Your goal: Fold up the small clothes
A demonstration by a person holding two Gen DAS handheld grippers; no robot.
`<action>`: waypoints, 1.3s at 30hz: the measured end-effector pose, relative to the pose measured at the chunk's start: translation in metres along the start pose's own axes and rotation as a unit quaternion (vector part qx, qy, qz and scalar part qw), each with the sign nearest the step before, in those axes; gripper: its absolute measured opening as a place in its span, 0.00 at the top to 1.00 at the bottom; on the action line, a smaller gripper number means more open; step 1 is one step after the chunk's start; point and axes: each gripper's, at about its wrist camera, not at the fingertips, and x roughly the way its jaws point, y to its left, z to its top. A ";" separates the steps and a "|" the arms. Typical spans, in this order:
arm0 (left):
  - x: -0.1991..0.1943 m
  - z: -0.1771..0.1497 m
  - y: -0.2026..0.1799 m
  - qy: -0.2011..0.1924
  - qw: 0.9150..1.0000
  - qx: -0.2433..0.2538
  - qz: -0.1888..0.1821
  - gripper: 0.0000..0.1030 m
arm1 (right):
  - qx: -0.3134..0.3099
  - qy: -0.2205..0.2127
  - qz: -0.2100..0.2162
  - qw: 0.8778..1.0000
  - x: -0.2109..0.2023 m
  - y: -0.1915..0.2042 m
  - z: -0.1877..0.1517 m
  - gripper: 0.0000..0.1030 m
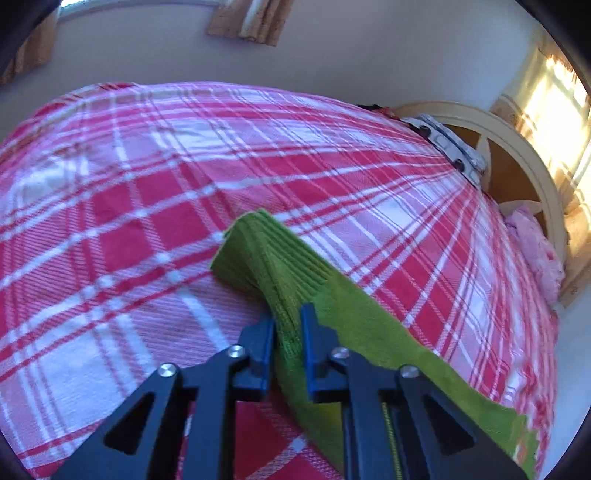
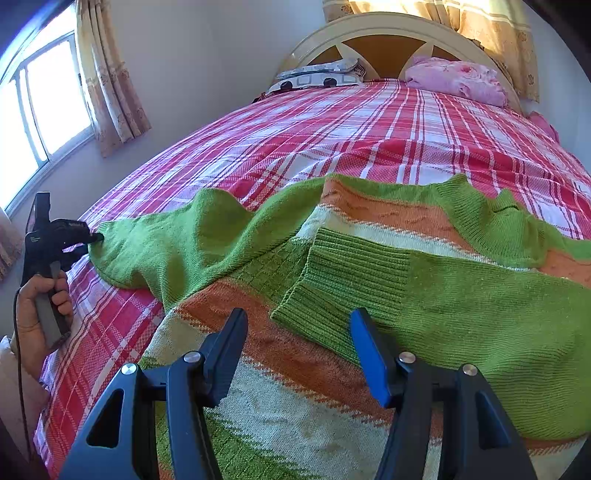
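Left gripper (image 1: 287, 325) fingers clamp the outstretched sleeve's cuff (image 1: 258, 254); right gripper (image 2: 298, 339) gapes empty over the folded sleeve (image 2: 406, 291). Sweater (image 2: 280, 369) lies between, sleeve axis crosswise.

Both wrist views look steeply down, close over the sweater (image 2: 369, 266), sharing the plaid bed (image 1: 147, 184).

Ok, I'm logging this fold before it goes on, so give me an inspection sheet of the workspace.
Surface: bed with red plaid cover.
Job's things: green sweater spread out, right sleeve folded across the body, left sleeve stretched sideways.
Clutter: patterned pillow, pink bundle by the headboard.
Grippers: left claw shut on the left sleeve; right claw open above the sweater.
Cables: thin black cord below the left hand.
Surroundings: window, curtains.
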 end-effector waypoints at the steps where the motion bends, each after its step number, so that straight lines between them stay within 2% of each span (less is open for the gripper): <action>1: -0.001 0.001 0.001 -0.002 1.000 -0.004 -0.004 0.89 | 0.001 -0.001 0.001 1.000 0.000 0.000 0.000 0.43; 3: -0.004 0.002 0.000 -0.004 1.000 -0.007 -0.012 0.91 | 0.003 -0.001 0.003 1.000 -0.001 0.000 0.000 0.43; 6: -0.024 0.003 -0.014 -0.027 0.999 0.009 -0.021 0.91 | 0.004 -0.002 0.005 1.000 0.000 -0.002 0.000 0.43; 9: -0.062 -0.001 -0.045 -0.068 0.995 0.047 -0.057 0.91 | 0.007 -0.004 0.006 1.000 -0.001 -0.002 0.000 0.43; 13: -0.114 -0.024 -0.116 -0.100 0.979 0.146 -0.104 0.91 | 0.026 -0.019 0.009 0.999 -0.012 -0.008 0.002 0.43; 15: -0.139 -0.045 -0.146 -0.110 0.967 0.190 -0.132 0.91 | 0.054 -0.055 0.006 0.997 -0.035 -0.017 0.003 0.43; 17: -0.161 -0.071 -0.176 -0.115 0.954 0.228 -0.160 0.91 | 0.080 -0.085 -0.018 0.993 -0.065 -0.029 -0.001 0.43; 19: -0.181 -0.105 -0.205 -0.110 0.938 0.263 -0.195 0.91 | 0.095 -0.092 -0.034 0.991 -0.088 -0.042 -0.007 0.43; 21: -0.191 -0.132 -0.224 -0.106 0.928 0.289 -0.212 0.91 | 0.111 -0.092 -0.054 0.988 -0.107 -0.056 -0.017 0.43; 22: -0.196 -0.156 -0.239 -0.099 0.918 0.312 -0.222 0.91 | 0.119 -0.091 -0.062 0.987 -0.114 -0.062 -0.021 0.43; 23: -0.197 -0.172 -0.249 -0.092 0.913 0.325 -0.229 0.91 | 0.127 -0.089 -0.070 0.985 -0.120 -0.070 -0.027 0.43; 27: -0.189 -0.229 -0.276 -0.047 0.901 0.361 -0.237 0.91 | 0.174 -0.086 -0.095 0.976 -0.143 -0.102 -0.054 0.43; 31: -0.164 -0.283 -0.295 -0.014 0.891 0.411 -0.192 0.91 | 0.218 -0.073 -0.104 0.968 -0.153 -0.123 -0.082 0.43; 32: -0.160 -0.287 -0.297 -0.006 0.890 0.416 -0.187 0.90 | 0.223 -0.071 -0.103 0.967 -0.156 -0.126 -0.086 0.43; 34: -0.151 -0.299 -0.297 0.011 0.886 0.433 -0.165 0.83 | 0.233 -0.067 -0.102 0.965 -0.159 -0.133 -0.095 0.43; 36: -0.152 -0.302 -0.294 0.039 0.883 0.439 -0.163 0.68 | 0.237 -0.066 -0.101 0.964 -0.160 -0.134 -0.099 0.43; 38: -0.160 -0.296 -0.284 0.051 0.882 0.434 -0.177 0.34 | 0.236 -0.068 -0.097 0.964 -0.163 -0.134 -0.100 0.43; 39: -0.168 -0.291 -0.274 0.042 0.884 0.430 -0.181 0.26 | 0.237 -0.071 -0.093 0.964 -0.166 -0.134 -0.099 0.43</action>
